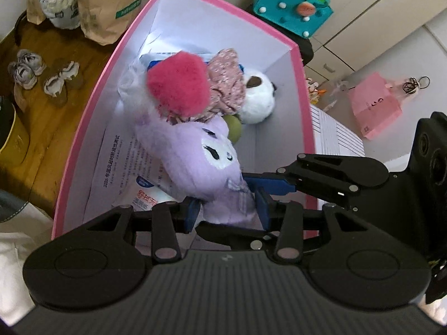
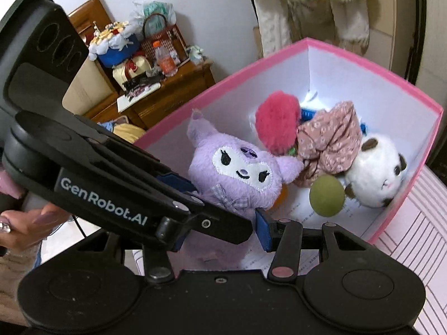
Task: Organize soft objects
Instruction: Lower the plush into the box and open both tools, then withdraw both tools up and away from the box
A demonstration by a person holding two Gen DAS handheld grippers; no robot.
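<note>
A purple plush toy (image 1: 195,162) lies inside the pink box (image 1: 303,106) with white walls. My left gripper (image 1: 227,212) is shut on the plush's lower body. My right gripper (image 2: 220,237) also closes on the same plush (image 2: 237,173), its blue pads against the lower body; it shows from the right in the left wrist view (image 1: 268,187). Deeper in the box lie a pink fluffy ball (image 1: 178,86), a floral cloth bundle (image 1: 226,86), a white panda plush (image 1: 258,97) and a green ball (image 2: 327,195).
Printed paper (image 1: 123,164) and tissue packs line the box floor. Paper bags (image 1: 109,8), shoes (image 1: 25,69) and a teal bag (image 1: 293,5) surround the box. A wooden cabinet (image 2: 167,97) with clutter stands to the left in the right wrist view.
</note>
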